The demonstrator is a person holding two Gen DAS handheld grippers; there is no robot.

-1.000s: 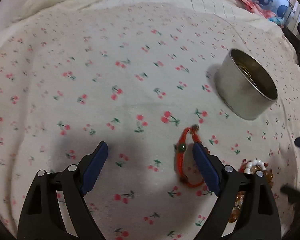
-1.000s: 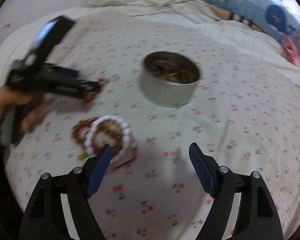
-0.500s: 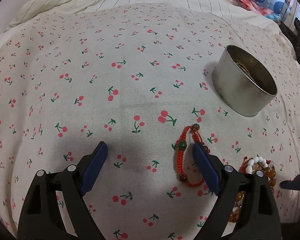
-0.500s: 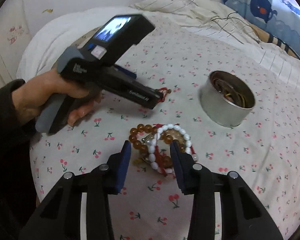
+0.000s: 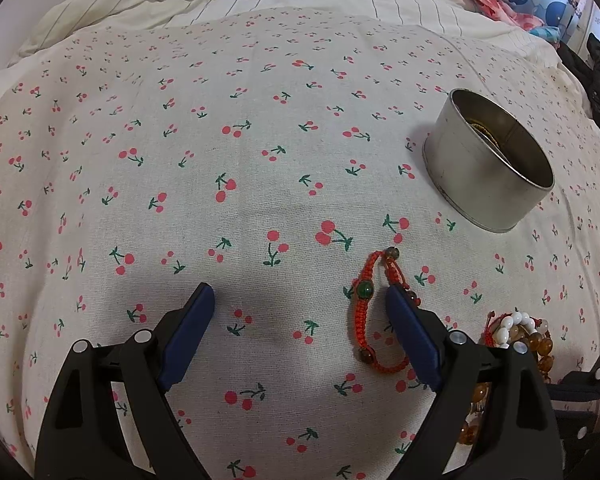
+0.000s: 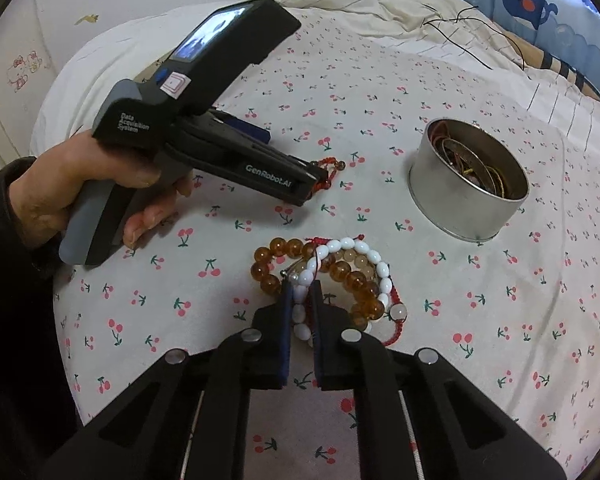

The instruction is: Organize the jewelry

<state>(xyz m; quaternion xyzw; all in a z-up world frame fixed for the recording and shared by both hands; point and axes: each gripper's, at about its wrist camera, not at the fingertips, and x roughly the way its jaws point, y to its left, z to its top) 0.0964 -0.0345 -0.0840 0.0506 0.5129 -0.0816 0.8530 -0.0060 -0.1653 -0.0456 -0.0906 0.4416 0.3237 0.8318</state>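
My right gripper [image 6: 301,286] is shut on a white bead bracelet [image 6: 342,249] that lies in a pile with an amber bead bracelet [image 6: 276,249] and red cord on the cherry-print cloth. My left gripper [image 5: 298,296] is open and empty, low over the cloth. A red braided bracelet [image 5: 362,308] with a green bead lies beside its right finger [image 5: 410,336]. The left gripper also shows in the right wrist view [image 6: 320,178], next to the red bracelet [image 6: 332,168]. A round metal tin [image 6: 466,184] holding several bangles stands to the right; it also shows in the left wrist view [image 5: 486,184].
The cherry-print cloth [image 5: 180,160] covers a bed. Rumpled striped bedding [image 5: 260,4] with black cords lies behind. The bead pile shows at the left wrist view's lower right [image 5: 536,344]. A whale-print fabric [image 6: 540,0] is at the far right.
My right gripper has come down onto the bead pile and closed from wide open to shut on the white bead bracelet. My left gripper has stayed open beside the red bracelet.
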